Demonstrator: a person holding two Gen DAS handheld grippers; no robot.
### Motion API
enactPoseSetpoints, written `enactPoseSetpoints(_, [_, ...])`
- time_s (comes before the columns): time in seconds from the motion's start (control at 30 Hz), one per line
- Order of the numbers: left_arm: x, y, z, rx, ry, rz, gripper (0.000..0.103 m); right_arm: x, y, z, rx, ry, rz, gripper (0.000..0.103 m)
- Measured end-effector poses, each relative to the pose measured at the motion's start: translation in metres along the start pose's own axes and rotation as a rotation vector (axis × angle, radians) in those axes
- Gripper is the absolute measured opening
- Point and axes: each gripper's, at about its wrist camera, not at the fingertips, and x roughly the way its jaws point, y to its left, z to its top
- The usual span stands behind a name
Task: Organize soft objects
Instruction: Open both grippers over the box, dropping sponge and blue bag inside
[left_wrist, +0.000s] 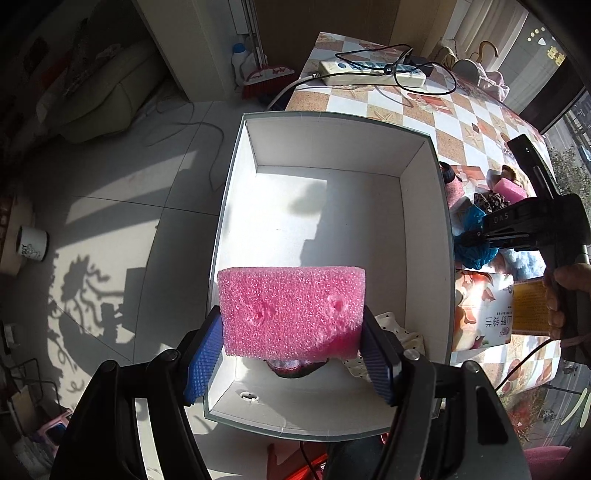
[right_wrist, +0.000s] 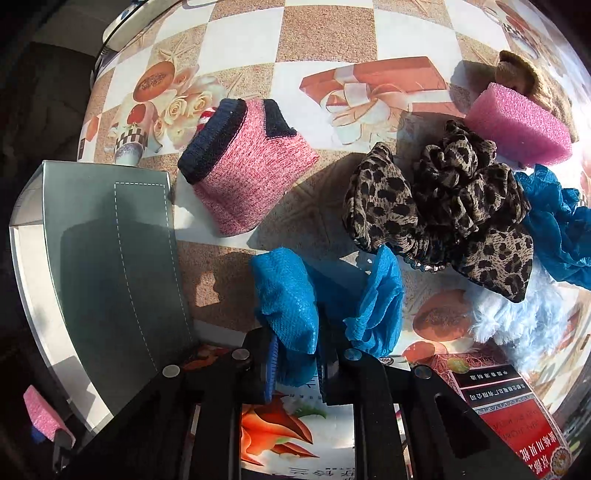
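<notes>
My left gripper (left_wrist: 291, 350) is shut on a pink foam block (left_wrist: 291, 310) and holds it above the near end of an open white box (left_wrist: 421, 229). A spotted white cloth (left_wrist: 391, 325) and a dark item lie in the box under the block. My right gripper (right_wrist: 295, 365) is shut on a blue cloth (right_wrist: 291, 310) above the table, beside the box's grey wall (right_wrist: 110, 258). On the table lie a pink knitted piece (right_wrist: 247, 173), a leopard scrunchie (right_wrist: 443, 206), a second pink foam block (right_wrist: 517, 125), another blue cloth (right_wrist: 557, 232) and a pale blue fluffy thing (right_wrist: 517, 325).
A checkered tablecloth (left_wrist: 436, 110) covers the table. A white power strip (left_wrist: 369, 74) with black cables lies at its far end. A red printed box (right_wrist: 509, 410) and a flowered packet (right_wrist: 280, 432) lie near my right gripper. Tiled floor (left_wrist: 110, 206) lies left of the box.
</notes>
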Motion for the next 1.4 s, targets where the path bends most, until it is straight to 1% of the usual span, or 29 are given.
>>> enactPoseSetpoints(0.1, [0.003, 0.001, 0.003, -0.011, 0.0, 0.001, 0.073, -0.033, 0.002, -0.01, -0.018, -0.084, 0.019, 0.018])
enactPoseSetpoints(0.23, [0.007, 0.002, 0.006, -0.011, 0.001, 0.004, 0.073, -0.078, 0.012, -0.026, -0.062, -0.185, 0.066, 0.018])
enactPoseSetpoints(0.3, [0.008, 0.002, 0.006, -0.011, 0.003, 0.006, 0.073, -0.097, 0.028, -0.034, -0.107, -0.219, 0.095, 0.018])
enactPoseSetpoints(0.37, [0.009, 0.001, 0.008, -0.009, 0.006, 0.005, 0.073, -0.106, 0.049, -0.044, -0.157, -0.238, 0.124, 0.018])
enactPoseSetpoints(0.47, [0.011, -0.003, 0.009, 0.014, 0.018, 0.007, 0.073, -0.106, 0.09, -0.057, -0.233, -0.235, 0.164, 0.018])
enactPoseSetpoints(0.57, [0.017, -0.008, 0.01, 0.05, 0.051, 0.008, 0.073, -0.097, 0.117, -0.068, -0.293, -0.232, 0.192, 0.018])
enactPoseSetpoints(0.63, [0.021, -0.012, 0.01, 0.084, 0.073, 0.019, 0.073, -0.092, 0.129, -0.069, -0.305, -0.232, 0.217, 0.018])
enactPoseSetpoints(0.7, [0.025, -0.016, 0.01, 0.117, 0.094, 0.027, 0.073, -0.088, 0.139, -0.067, -0.302, -0.236, 0.237, 0.018])
enactPoseSetpoints(0.77, [0.03, -0.018, 0.01, 0.135, 0.118, 0.017, 0.073, -0.083, 0.146, -0.064, -0.297, -0.235, 0.244, 0.018])
enactPoseSetpoints(0.87, [0.039, -0.014, 0.011, 0.101, 0.167, -0.02, 0.073, -0.072, 0.148, -0.055, -0.261, -0.212, 0.279, 0.018])
enactPoseSetpoints(0.93, [0.043, -0.011, 0.013, 0.087, 0.178, -0.016, 0.074, -0.065, 0.146, -0.051, -0.237, -0.188, 0.316, 0.018])
enactPoseSetpoints(0.97, [0.044, -0.01, 0.014, 0.081, 0.184, -0.016, 0.074, -0.06, 0.146, -0.049, -0.23, -0.168, 0.337, 0.019])
enactPoseSetpoints(1.0, [0.046, -0.008, 0.015, 0.069, 0.195, -0.021, 0.077, -0.054, 0.146, -0.047, -0.229, -0.133, 0.362, 0.019])
enactPoseSetpoints(1.03, [0.048, -0.006, 0.017, 0.048, 0.206, -0.034, 0.081, -0.049, 0.145, -0.046, -0.222, -0.102, 0.378, 0.025])
enactPoseSetpoints(1.07, [0.049, -0.002, 0.021, 0.02, 0.215, -0.055, 0.082, -0.046, 0.142, -0.045, -0.21, -0.083, 0.379, 0.04])
enactPoseSetpoints(1.1, [0.05, 0.001, 0.024, -0.004, 0.223, -0.074, 0.083, -0.045, 0.138, -0.045, -0.195, -0.084, 0.37, 0.059])
enactPoseSetpoints(1.13, [0.051, 0.003, 0.026, -0.02, 0.228, -0.089, 0.084, -0.047, 0.134, -0.045, -0.184, -0.095, 0.376, 0.069])
enactPoseSetpoints(1.17, [0.051, 0.004, 0.028, -0.03, 0.228, -0.104, 0.084, -0.049, 0.128, -0.044, -0.169, -0.104, 0.403, 0.092])
enactPoseSetpoints(1.2, [0.049, 0.004, 0.03, -0.039, 0.22, -0.115, 0.084, -0.056, 0.121, -0.043, -0.147, -0.119, 0.437, 0.102])
enactPoseSetpoints(1.3, [0.042, 0.003, 0.038, -0.04, 0.186, -0.115, 0.09, -0.082, 0.103, -0.039, -0.11, -0.183, 0.484, 0.103])
enactPoseSetpoints(1.4, [0.031, -0.004, 0.046, -0.044, 0.153, -0.143, 0.09, -0.113, 0.081, -0.038, -0.064, -0.259, 0.534, 0.103])
